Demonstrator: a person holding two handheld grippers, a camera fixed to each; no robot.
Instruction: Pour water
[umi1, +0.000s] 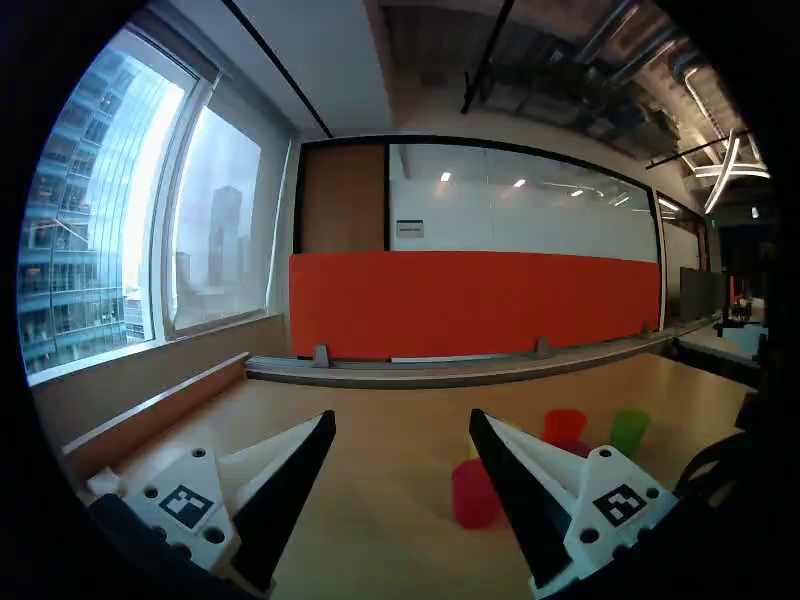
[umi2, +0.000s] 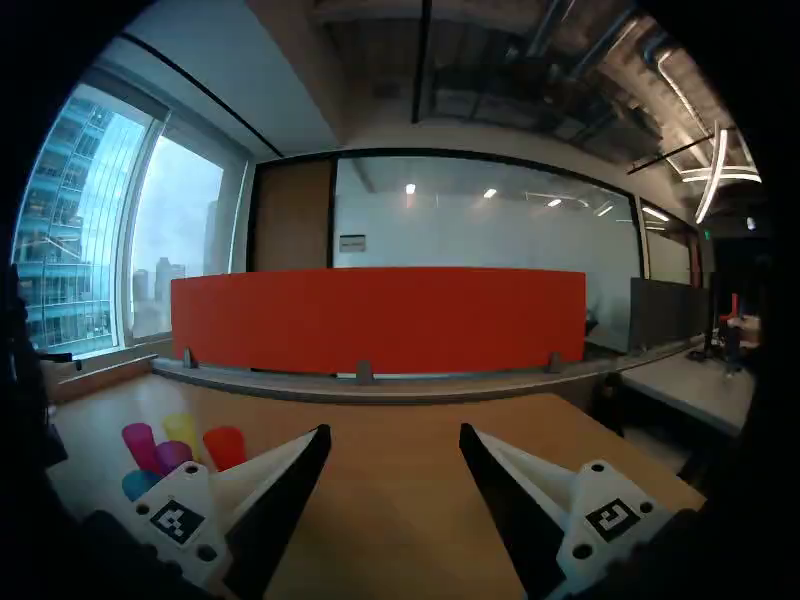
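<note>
In the left gripper view, the left tool (umi1: 400, 418) hangs low over a wooden worktop (umi1: 390, 520) with its two fingers spread wide apart and nothing between them. The cups stand ahead and to its right: a crimson cup (umi1: 468, 497) is nearest, upright on the worktop, just inside the right finger and partly hidden behind it, with a sliver of a yellow cup (umi1: 470, 448) showing at that finger's tip. Farther off, beyond the same finger, an orange-red cup (umi1: 563, 424) and a green cup (umi1: 629, 430) stand side by side, near each other but apart. Whether any cup holds water cannot be told. An orange divider (umi1: 470, 300) runs along the far edge of the worktop and a window (umi1: 90, 230) is at the left. In the right gripper view, the right tool (umi2: 393, 432) is likewise spread open and empty above the worktop (umi2: 400, 510). Here the cups sit well to its left, in a tight cluster beside and partly behind the left finger: a magenta cup (umi2: 139, 443), the yellow cup (umi2: 182, 430) and the orange-red cup (umi2: 224, 446) at the back, a purple cup (umi2: 172, 455) in front of them, and a blue cup (umi2: 137, 485) nearest. The orange divider (umi2: 380, 320) stands across the back.
</note>
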